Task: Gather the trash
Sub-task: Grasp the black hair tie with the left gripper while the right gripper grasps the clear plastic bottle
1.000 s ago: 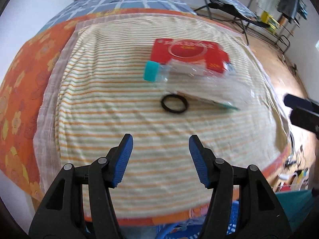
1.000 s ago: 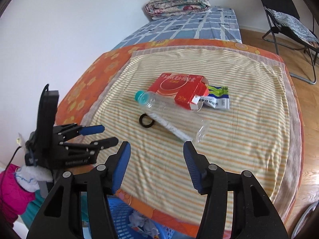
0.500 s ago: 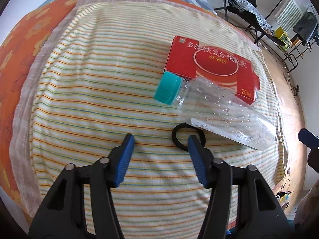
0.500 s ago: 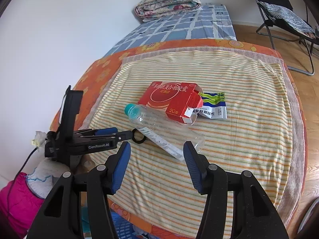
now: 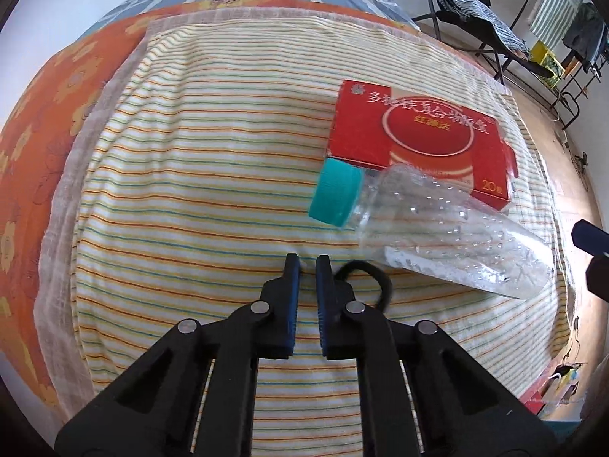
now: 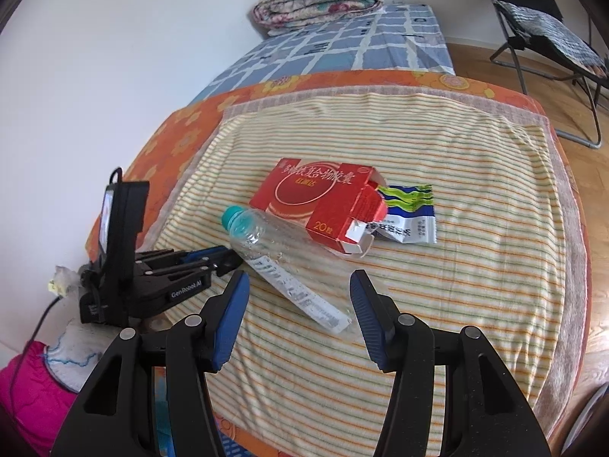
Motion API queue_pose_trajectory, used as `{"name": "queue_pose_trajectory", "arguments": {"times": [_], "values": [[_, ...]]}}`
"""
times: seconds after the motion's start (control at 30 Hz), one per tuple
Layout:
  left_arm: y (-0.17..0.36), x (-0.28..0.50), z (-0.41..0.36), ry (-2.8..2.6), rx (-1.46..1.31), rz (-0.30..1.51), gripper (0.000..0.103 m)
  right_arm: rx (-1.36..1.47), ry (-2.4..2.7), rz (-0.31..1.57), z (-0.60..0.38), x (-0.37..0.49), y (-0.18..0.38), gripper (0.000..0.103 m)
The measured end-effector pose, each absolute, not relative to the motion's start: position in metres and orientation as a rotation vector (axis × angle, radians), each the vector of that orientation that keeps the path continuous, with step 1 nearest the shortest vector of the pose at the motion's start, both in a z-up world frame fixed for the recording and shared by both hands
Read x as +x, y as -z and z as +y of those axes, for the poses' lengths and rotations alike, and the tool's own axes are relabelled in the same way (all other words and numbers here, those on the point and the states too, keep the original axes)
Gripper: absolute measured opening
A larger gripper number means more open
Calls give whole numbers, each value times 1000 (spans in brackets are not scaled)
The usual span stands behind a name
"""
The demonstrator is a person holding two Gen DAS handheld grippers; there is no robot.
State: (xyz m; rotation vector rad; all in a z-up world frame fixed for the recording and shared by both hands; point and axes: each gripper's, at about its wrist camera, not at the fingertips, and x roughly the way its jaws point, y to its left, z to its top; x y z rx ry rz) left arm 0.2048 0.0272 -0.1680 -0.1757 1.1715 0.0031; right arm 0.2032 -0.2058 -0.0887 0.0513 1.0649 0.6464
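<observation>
While the right gripper (image 6: 298, 297) hangs with jaws apart above the clear bottle (image 6: 281, 262), the left gripper (image 5: 307, 266) has just clenched, nothing between its pads; the black ring (image 5: 375, 278) lies beside it on the striped cloth (image 5: 190, 190), mid-bed.

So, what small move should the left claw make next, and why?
Probably reopen the left claw and shift it slightly toward the black ring. Its jaws have just been closing, yet only striped cloth shows between them; the ring lies outside, beside one finger.
</observation>
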Motion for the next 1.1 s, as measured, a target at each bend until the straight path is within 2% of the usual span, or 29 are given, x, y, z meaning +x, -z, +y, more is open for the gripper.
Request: {"name": "queue_pose_trajectory", "arguments": {"times": [0.37,0.47,0.73,0.87,0.97,1.1], "values": [[163,195,45,52,-251,1182,6,-221,-711,1072,-159,204,111,54],[160,194,49,53,-267,1188,6,-309,-721,1040,-149,198,114,67],[162,189,47,123,-315,1223,7,-477,-708,1019,-128,197,130,68],[163,188,38,144,-286,1237,11,-540,-674,1037,-128,200,143,68],[164,190,33,150,-276,1242,19,-466,-668,1079,-139,205,143,66],[164,192,23,146,-225,1239,23,-400,-669,1122,-148,207,142,65]]}}
